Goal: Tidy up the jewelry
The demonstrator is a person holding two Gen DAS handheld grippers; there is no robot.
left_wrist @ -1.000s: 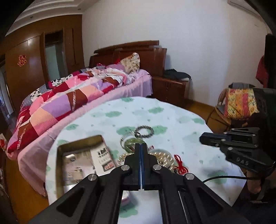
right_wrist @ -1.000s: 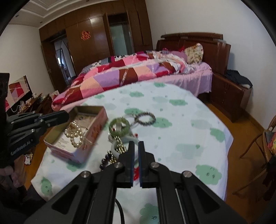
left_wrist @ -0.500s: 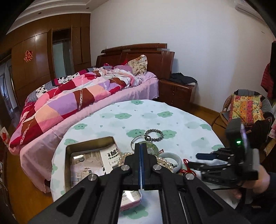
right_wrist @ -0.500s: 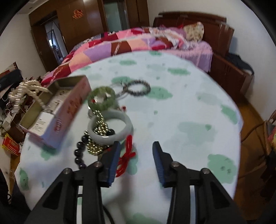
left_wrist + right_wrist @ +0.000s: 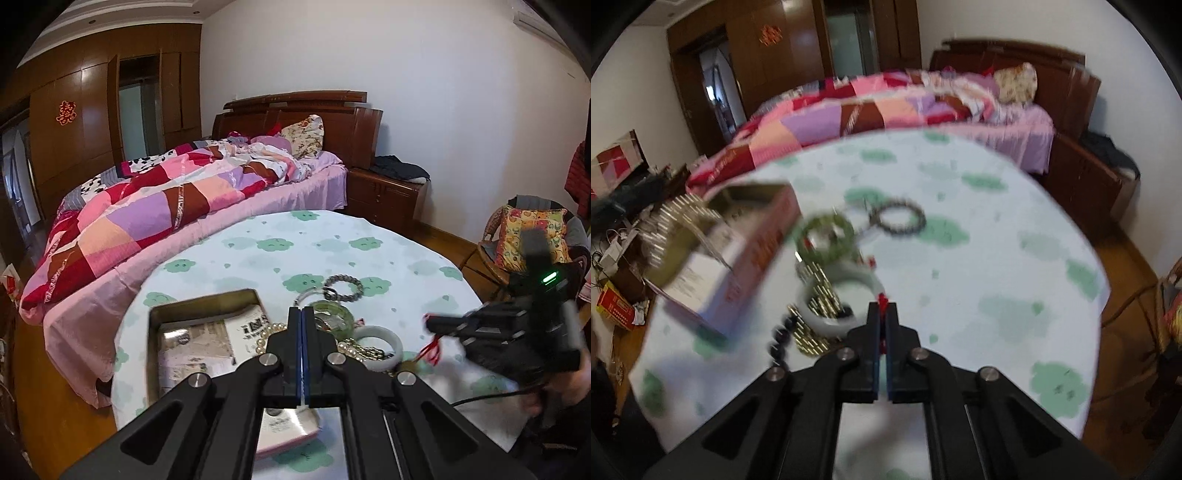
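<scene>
wardrobe door (image 5: pixel 65 112): a red paper double-happiness sign is stuck on the brown wood; in the right wrist view it shows again, blurred.
booklet (image 5: pixel 248 326) in the open tin box (image 5: pixel 154 332): bold dark characters are printed on its white cover, too small and skewed to read.
pink side of the tin box: red lettering, smeared by blur, not readable.
red carton on the floor (image 5: pixel 617 310): pale markings, not readable.

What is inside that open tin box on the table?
The tin box holds printed paper leaflets. A pearl strand shows at its right edge. The left gripper covers the box's near end, so anything there is hidden.
</scene>
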